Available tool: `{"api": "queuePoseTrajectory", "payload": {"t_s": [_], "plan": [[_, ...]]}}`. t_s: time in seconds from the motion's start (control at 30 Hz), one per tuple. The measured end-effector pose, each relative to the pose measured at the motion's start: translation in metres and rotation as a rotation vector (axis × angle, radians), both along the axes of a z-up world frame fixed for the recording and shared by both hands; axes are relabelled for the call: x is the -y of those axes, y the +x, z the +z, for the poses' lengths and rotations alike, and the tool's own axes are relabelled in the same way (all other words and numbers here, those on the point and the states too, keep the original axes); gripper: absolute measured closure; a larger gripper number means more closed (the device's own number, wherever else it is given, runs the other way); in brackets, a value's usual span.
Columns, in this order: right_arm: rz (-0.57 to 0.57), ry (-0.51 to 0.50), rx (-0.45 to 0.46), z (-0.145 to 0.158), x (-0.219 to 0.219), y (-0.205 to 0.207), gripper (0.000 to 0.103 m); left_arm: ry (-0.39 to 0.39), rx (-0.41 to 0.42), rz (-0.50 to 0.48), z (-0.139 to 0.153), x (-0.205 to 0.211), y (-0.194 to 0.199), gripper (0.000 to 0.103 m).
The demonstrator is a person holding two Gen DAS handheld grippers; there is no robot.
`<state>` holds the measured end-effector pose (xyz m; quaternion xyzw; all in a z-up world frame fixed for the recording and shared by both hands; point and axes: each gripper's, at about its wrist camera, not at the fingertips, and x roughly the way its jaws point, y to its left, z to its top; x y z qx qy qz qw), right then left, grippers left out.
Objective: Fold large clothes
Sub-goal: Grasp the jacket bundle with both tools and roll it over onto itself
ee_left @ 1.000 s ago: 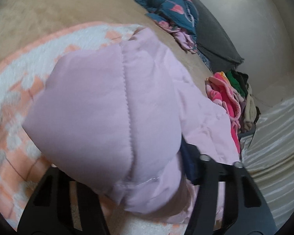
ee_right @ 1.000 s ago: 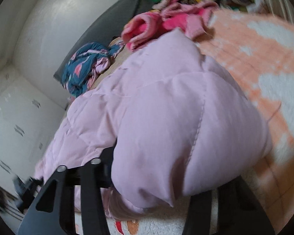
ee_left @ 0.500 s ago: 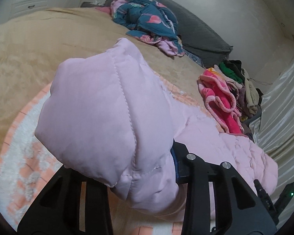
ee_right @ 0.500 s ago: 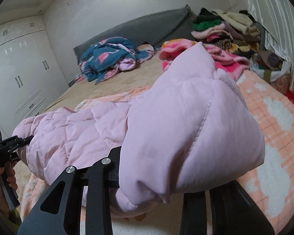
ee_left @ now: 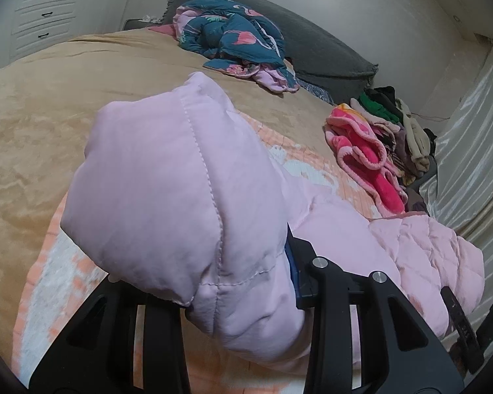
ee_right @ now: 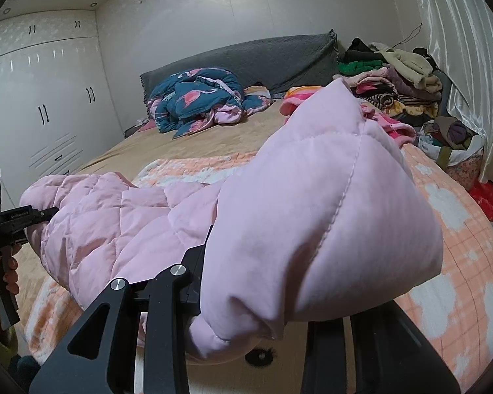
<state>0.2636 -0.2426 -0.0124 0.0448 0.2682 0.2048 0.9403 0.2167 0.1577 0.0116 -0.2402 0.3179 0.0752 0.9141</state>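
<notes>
A pink quilted puffer jacket (ee_left: 180, 190) is held lifted above the bed (ee_left: 49, 105), over the orange-and-white blanket (ee_right: 460, 262) at the near edge. The left gripper (ee_left: 246, 282) is clamped on one padded end, its jaws having just closed with fabric between them. The right gripper (ee_right: 269, 302) is likewise pinched on the other end (ee_right: 312, 213), jaws narrowed after just closing on padding. A teal flamingo-print quilt (ee_right: 194, 98) lies by the grey headboard cushion (ee_right: 263, 55); stacked clothes (ee_right: 394, 78) occupy the far right corner.
</notes>
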Motion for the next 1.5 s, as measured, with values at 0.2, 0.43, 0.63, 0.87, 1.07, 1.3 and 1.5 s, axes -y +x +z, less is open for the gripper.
{"api": "queuePoseTrajectory", "payload": {"t_s": [0.2, 0.43, 0.63, 0.87, 1.07, 1.3, 1.5], "plan": [[-0.012, 0.002, -0.016, -0.005, 0.009, -0.023, 0.073, 0.023, -0.008, -0.023, -0.002, 0.008, -0.022, 0.075], [-0.021, -0.008, -0.032, -0.011, 0.009, -0.046, 0.073, 0.039, -0.017, -0.040, -0.010, 0.013, -0.045, 0.075], [-0.055, 0.008, -0.089, -0.019, 0.009, -0.053, 0.071, 0.059, -0.026, -0.048, -0.019, 0.016, -0.060, 0.075], [-0.111, 0.074, -0.203, -0.042, 0.020, -0.049, 0.067, 0.062, -0.057, -0.049, -0.033, 0.017, -0.067, 0.073], [-0.149, 0.107, -0.274, -0.055, 0.021, -0.042, 0.061, 0.069, -0.077, -0.039, -0.042, 0.016, -0.067, 0.072], [-0.168, 0.119, -0.315, -0.065, 0.026, -0.042, 0.056, 0.079, -0.088, -0.033, -0.047, 0.017, -0.068, 0.071], [-0.193, 0.138, -0.373, -0.076, 0.030, -0.037, 0.047, 0.082, -0.107, -0.023, -0.052, 0.018, -0.067, 0.068]]}}
